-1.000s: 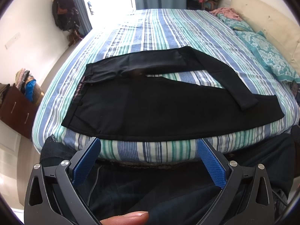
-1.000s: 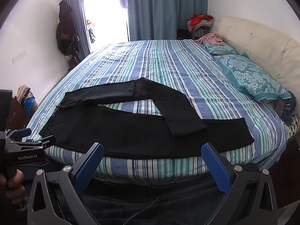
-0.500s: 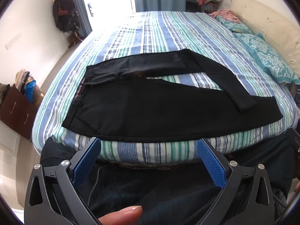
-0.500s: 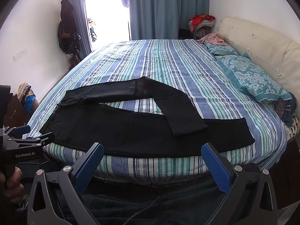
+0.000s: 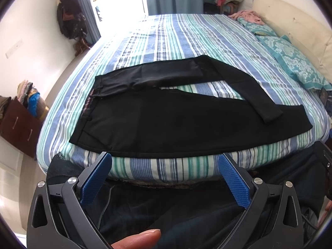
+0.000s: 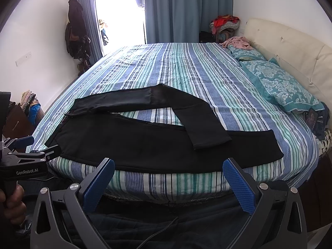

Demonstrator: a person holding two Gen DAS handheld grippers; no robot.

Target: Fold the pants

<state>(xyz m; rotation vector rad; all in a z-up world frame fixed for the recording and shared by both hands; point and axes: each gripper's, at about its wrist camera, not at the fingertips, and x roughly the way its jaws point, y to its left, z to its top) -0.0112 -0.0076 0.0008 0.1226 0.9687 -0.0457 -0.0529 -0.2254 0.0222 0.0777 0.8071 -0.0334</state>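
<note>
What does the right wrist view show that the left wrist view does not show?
Only the right wrist view shows the left hand-held gripper from the side, held by a hand, and the full height of the blue curtains.

Only the left wrist view shows a fingertip at its bottom edge.

Both views show the black pants spread near the bed's front edge, one leg bent back over the other, the teal pillow, and open blue jaws on the viewing gripper, such as the right hand-held gripper.

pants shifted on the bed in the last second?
No. The pants lie the same against the bed stripes, far leg bent over the near one.
</note>
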